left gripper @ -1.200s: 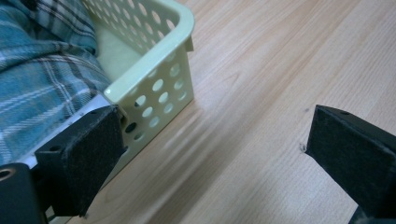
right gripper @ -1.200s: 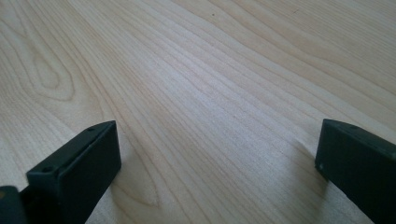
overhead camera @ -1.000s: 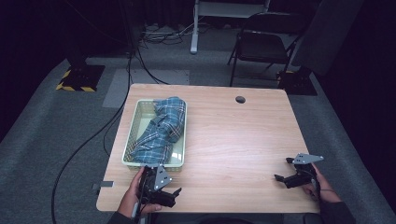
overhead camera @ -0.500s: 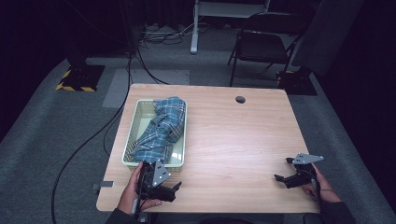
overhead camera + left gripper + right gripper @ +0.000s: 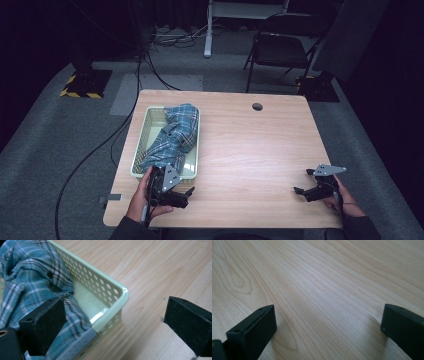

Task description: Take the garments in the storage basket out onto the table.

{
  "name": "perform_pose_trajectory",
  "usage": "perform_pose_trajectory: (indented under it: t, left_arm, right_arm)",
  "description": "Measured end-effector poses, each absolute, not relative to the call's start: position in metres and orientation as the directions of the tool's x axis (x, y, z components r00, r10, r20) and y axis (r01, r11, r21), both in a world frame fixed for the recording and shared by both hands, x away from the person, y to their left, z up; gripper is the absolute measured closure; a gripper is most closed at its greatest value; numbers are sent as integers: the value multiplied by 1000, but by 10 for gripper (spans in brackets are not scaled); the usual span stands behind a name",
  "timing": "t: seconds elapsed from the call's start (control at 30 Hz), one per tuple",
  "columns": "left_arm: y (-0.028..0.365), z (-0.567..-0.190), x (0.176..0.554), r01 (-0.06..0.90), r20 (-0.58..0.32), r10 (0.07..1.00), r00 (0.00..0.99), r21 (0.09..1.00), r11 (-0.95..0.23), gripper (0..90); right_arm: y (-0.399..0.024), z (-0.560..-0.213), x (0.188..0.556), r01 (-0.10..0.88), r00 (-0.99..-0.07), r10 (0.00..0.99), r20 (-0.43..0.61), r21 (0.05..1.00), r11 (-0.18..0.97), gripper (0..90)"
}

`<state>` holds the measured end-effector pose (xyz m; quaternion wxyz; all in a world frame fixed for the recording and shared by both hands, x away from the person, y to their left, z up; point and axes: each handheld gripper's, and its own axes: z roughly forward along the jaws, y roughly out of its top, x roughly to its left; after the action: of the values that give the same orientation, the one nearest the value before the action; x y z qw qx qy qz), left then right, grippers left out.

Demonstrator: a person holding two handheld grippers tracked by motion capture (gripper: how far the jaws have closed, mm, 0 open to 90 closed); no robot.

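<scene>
A pale green perforated basket (image 5: 140,146) stands at the table's left and holds a crumpled blue plaid shirt (image 5: 176,134). My left gripper (image 5: 181,197) is at the basket's near right corner, held by a hand. In the left gripper view it (image 5: 114,310) is open and straddles that corner of the basket (image 5: 117,291): one jaw hangs over the shirt (image 5: 30,275), the other over bare wood. My right gripper (image 5: 303,192) rests low near the table's front right, open (image 5: 327,315), with only wood grain between its jaws.
The light wooden table (image 5: 250,145) has a round cable hole (image 5: 257,106) near its far edge. A folding chair (image 5: 280,47) and a white desk frame stand beyond the table. Cables run over the grey floor at the left.
My left gripper has edged slightly forward toward the basket's near corner. The right gripper has stayed where it was.
</scene>
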<state>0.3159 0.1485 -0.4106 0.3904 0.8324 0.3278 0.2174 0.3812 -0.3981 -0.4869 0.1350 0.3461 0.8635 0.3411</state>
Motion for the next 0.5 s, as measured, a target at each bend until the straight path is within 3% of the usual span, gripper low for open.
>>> perform_pose_trajectory:
  t: [0.5]
  left_arm:
    - [157,-400,338,397,116,760,640,797,-456,34]
  right_arm:
    - [-398,-487,381,506,-724,690,3,683,528,2]
